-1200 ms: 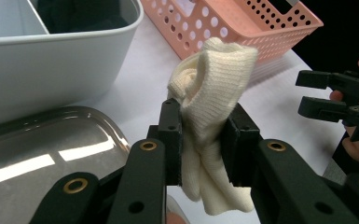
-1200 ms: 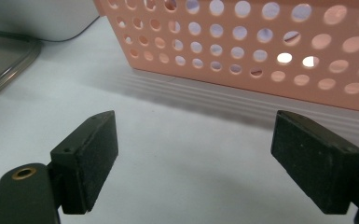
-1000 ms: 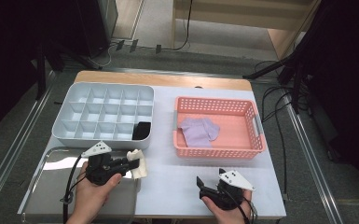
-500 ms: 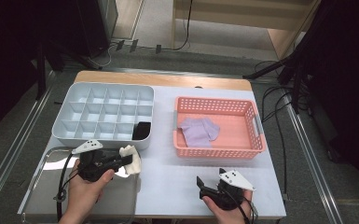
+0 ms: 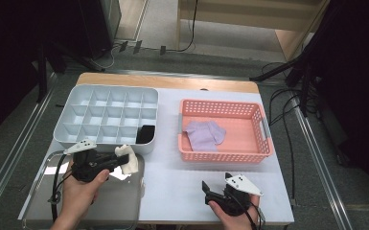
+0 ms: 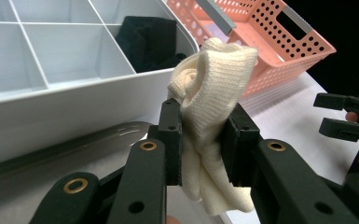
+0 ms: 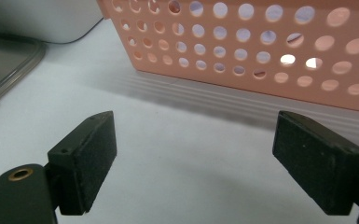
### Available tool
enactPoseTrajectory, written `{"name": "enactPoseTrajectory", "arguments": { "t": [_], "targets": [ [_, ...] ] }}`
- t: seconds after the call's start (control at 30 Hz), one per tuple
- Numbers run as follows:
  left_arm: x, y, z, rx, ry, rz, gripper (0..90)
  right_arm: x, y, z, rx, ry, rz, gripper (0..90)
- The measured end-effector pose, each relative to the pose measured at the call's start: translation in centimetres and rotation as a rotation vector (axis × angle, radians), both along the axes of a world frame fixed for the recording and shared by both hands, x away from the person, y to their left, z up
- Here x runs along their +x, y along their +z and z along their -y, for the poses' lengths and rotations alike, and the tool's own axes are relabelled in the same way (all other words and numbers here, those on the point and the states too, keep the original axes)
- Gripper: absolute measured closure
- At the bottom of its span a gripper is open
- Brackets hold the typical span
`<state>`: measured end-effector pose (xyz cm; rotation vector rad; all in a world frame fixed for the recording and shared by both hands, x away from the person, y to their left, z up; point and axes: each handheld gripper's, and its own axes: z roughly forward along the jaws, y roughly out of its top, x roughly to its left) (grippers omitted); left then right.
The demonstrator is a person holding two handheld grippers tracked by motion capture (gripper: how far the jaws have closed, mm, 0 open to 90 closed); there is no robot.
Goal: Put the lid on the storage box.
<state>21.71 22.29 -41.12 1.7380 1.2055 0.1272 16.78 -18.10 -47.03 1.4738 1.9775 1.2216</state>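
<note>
The white worktop (image 5: pixel 172 182) is seen from above, with a grey compartment tray (image 5: pixel 106 119) set toward 10 o'clock and a pink perforated basket (image 5: pixel 224 130) toward 2 o'clock, the two standing apart. A metal tray (image 5: pixel 100 206) is laid at 7 o'clock, just in front of the compartment tray. A lilac cloth (image 5: pixel 204 135) is spread in the left half of the basket, and a black folded cloth (image 5: pixel 145 134) is lodged in the compartment tray's near right corner cell. A cream knitted sock (image 5: pixel 127 159) is gripped between the pads of the left hand-held gripper (image 5: pixel 120 160), which is clenched on the bunched sock; the sock is held above the far right corner of the metal tray, just before the near wall of the compartment tray, at about 8 o'clock. In the left gripper view the sock (image 6: pixel 210 107) is seen squeezed at its middle, its ends sticking out above and below the pads. The right hand-held gripper (image 5: pixel 207 190) is kept at 5 o'clock near the worktop's front edge, its jaws released and spread wide with nothing between them, pointed toward the basket's near wall (image 7: pixel 261 51).
</note>
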Motion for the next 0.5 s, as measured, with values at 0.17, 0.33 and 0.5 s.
{"name": "enactPoseTrajectory", "arguments": {
  "t": [0.17,0.33,0.5],
  "targets": [
    [0.1,0.1,-0.6,-0.002,0.002,0.005,73.2,0.1,0.0,-0.2,0.015,0.015,-0.02,13.7],
    [0.2,0.5,-1.4,-0.016,0.013,0.015,73.2,0.0,0.2,-0.5,0.007,0.023,-0.02,13.4],
    [0.3,0.6,-1.9,-0.014,0.022,0.02,73.2,0.1,0.1,-0.3,-0.009,0.014,-0.017,13.5]
  ]
}}
